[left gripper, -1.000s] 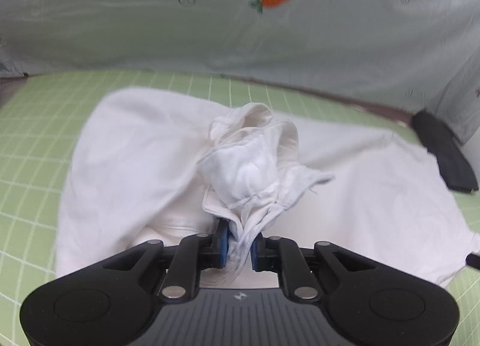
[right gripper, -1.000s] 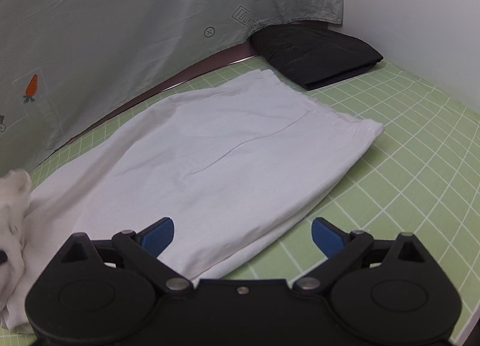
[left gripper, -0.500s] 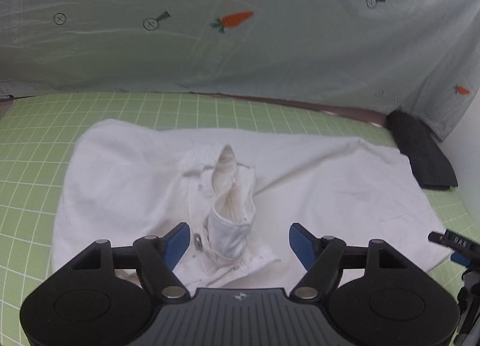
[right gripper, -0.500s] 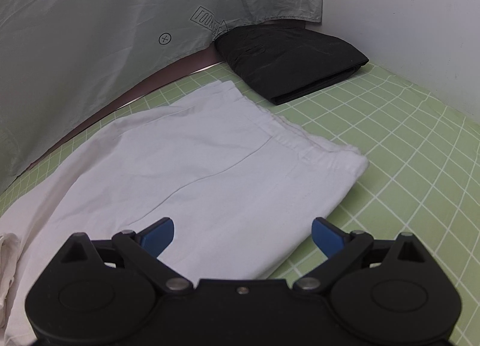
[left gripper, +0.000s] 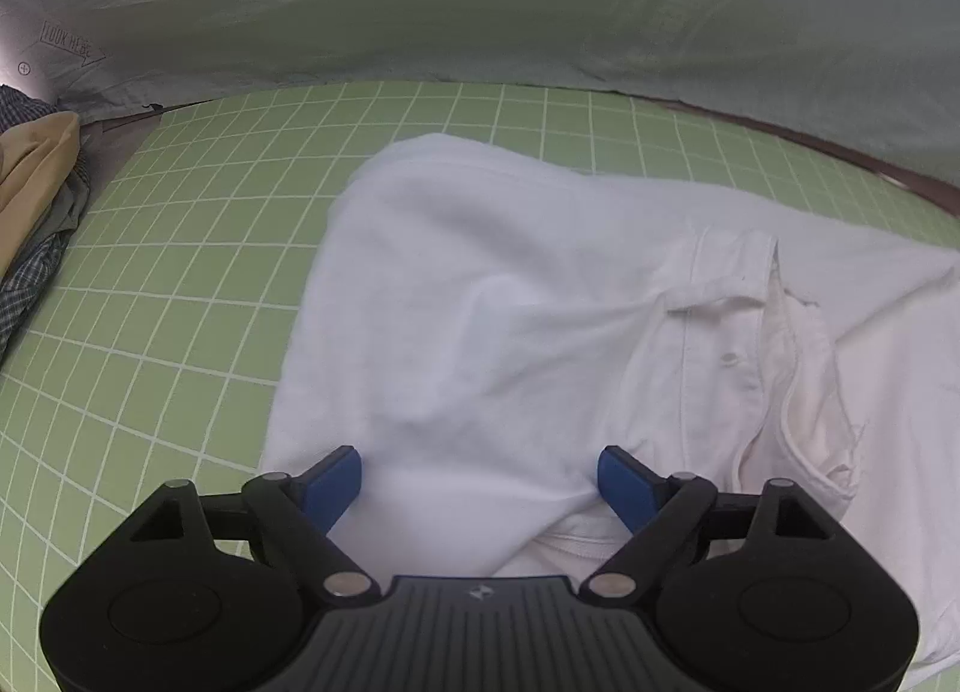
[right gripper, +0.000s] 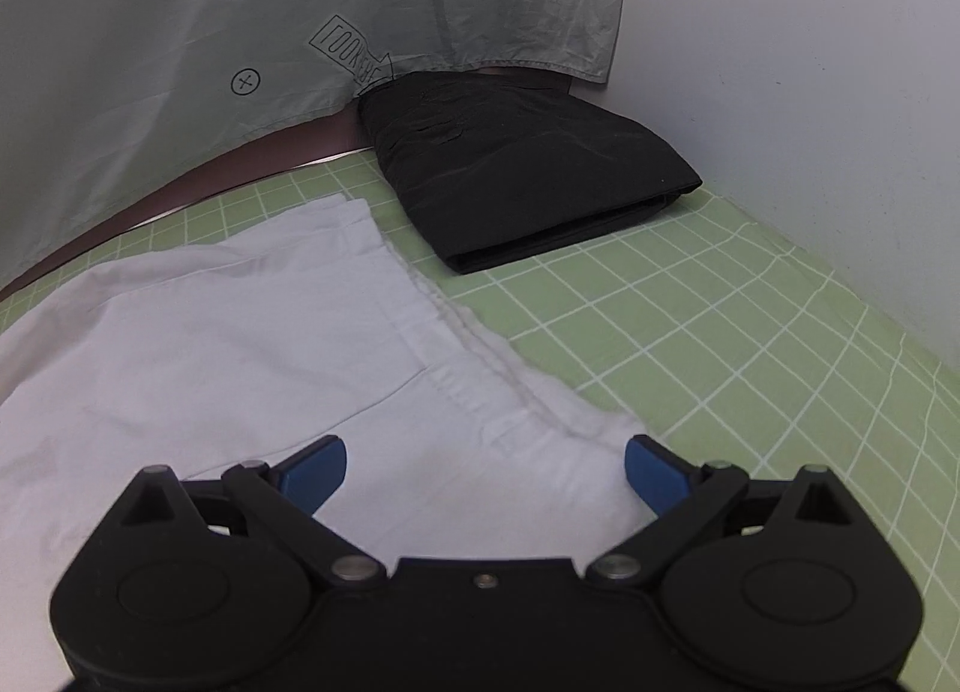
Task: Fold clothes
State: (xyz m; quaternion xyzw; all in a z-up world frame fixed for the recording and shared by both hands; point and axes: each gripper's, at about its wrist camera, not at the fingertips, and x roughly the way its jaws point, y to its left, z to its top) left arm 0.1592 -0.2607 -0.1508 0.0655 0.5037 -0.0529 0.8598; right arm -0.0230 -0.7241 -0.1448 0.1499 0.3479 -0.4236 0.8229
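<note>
Green grid mat (left gripper: 180,284), white garment (left gripper: 480,302) under both tongs (left (left gripper: 480,482) opening, right (right gripper: 486,470) agape)

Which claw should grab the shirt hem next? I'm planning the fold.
Right claw, probably: it hovers open over the shirt hem corner. Left claw, opening, faces the collar end.

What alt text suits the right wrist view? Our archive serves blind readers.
The open right tool hangs over the hem end of a white garment spread flat on a green checked mat. A folded black garment lies beyond, below a grey curtain.
</note>
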